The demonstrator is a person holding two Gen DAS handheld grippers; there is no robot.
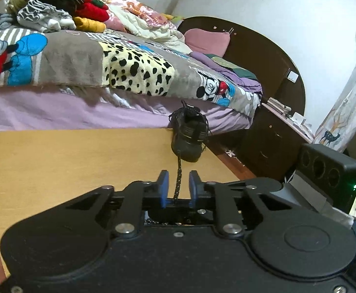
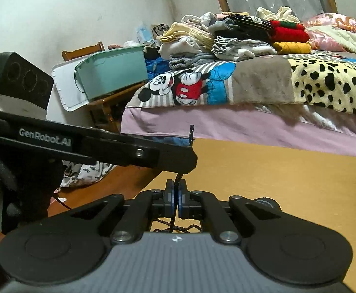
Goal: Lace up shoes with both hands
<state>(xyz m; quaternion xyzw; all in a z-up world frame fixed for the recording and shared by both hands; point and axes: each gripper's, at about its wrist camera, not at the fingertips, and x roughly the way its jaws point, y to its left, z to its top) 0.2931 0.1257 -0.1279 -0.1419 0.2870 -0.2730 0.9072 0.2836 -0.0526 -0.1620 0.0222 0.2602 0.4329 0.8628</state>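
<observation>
Left gripper (image 1: pixel 178 185) points forward and slightly downward over a tan table (image 1: pixel 80 161), its blue-padded jaws standing a little apart with a black speckled shoelace (image 1: pixel 178 175) running between them; a gap shows on each side of the lace, so the pads do not press on it. From the jaws the lace rises in a nearly straight line, along the gripper's own axis, to a black shoe (image 1: pixel 188 136) at the far edge of the table, just in front of the bed (image 1: pixel 55 112). Seen from the left wrist camera, the shoe stands with its long axis pointing away from the camera, one end toward the gripper and the opening and tongue farther back and higher. Right gripper (image 2: pixel 177 196) also points forward and slightly downward over the same table, and its blue pads are pressed together on a strand of the lace, which passes vertically between them; loose loops of lace lie behind the jaws. In the right wrist view the left gripper's body crosses from the left edge, roughly level, ending just above the right gripper's fingertips, with a short lace end standing upright at its tip. Folded clothes (image 2: pixel 239 39) are piled on the bed beyond.
</observation>
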